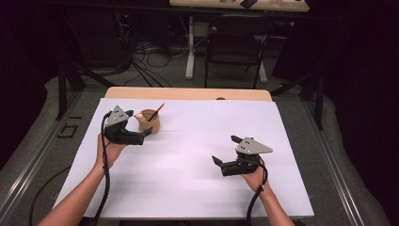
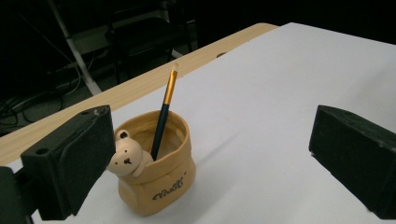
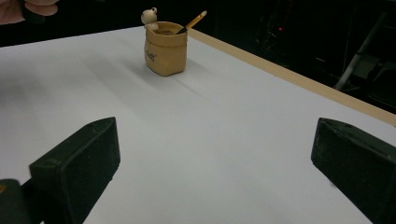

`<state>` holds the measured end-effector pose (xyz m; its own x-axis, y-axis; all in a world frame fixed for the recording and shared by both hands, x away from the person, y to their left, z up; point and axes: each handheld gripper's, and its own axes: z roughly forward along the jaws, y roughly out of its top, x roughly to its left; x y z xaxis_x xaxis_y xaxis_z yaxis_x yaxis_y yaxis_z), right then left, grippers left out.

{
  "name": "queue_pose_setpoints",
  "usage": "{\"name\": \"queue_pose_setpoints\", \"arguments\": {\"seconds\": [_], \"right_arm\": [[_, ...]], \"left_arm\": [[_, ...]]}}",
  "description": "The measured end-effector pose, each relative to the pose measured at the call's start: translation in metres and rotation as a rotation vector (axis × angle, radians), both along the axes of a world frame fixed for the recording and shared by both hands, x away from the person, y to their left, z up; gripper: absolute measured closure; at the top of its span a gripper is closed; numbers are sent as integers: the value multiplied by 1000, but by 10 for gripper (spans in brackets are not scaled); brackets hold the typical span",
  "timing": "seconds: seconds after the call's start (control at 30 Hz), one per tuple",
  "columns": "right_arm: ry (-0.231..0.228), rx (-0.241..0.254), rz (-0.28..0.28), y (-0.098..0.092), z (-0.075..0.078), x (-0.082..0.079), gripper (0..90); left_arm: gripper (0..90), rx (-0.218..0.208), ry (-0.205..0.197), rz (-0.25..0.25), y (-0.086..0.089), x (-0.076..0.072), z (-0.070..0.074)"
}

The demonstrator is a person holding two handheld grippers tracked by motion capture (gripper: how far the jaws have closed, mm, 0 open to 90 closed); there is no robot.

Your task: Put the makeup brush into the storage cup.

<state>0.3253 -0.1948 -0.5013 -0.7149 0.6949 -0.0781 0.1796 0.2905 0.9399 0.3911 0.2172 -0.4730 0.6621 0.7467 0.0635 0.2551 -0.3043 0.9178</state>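
Left gripper view: pencil point(image 2: 164, 112) base hidden (inside holder point(image 2: 156, 179)).

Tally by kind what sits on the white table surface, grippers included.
Tan bear pen holder: 1
Pencil, standing in the holder: 1
Handheld grippers: 2, the left gripper and the right gripper, both with jaws open and nothing between them
Total: 4

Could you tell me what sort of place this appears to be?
Probably a lab or recording studio: a white-topped wooden table under dark surroundings, loose black cables on the floor, and a black folding chair beside a second light wooden desk.
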Motion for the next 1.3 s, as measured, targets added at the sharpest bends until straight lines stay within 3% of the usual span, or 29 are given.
{"name": "queue_pose_setpoints", "arguments": {"seconds": [0.53, 1.07, 1.3], "right_arm": [[-16, 20, -24, -11, 1, -7, 8], [-25, 30, -34, -21, -1, -16, 8], [-30, 32, -48, -29, -5, -24, 8]], "left_arm": [[0, -4, -30, -25, 6, -52, -9], [0, -18, -43, -6, 15, -83, -31], [0, -56, -53, -12, 19, -96, -42]]}}
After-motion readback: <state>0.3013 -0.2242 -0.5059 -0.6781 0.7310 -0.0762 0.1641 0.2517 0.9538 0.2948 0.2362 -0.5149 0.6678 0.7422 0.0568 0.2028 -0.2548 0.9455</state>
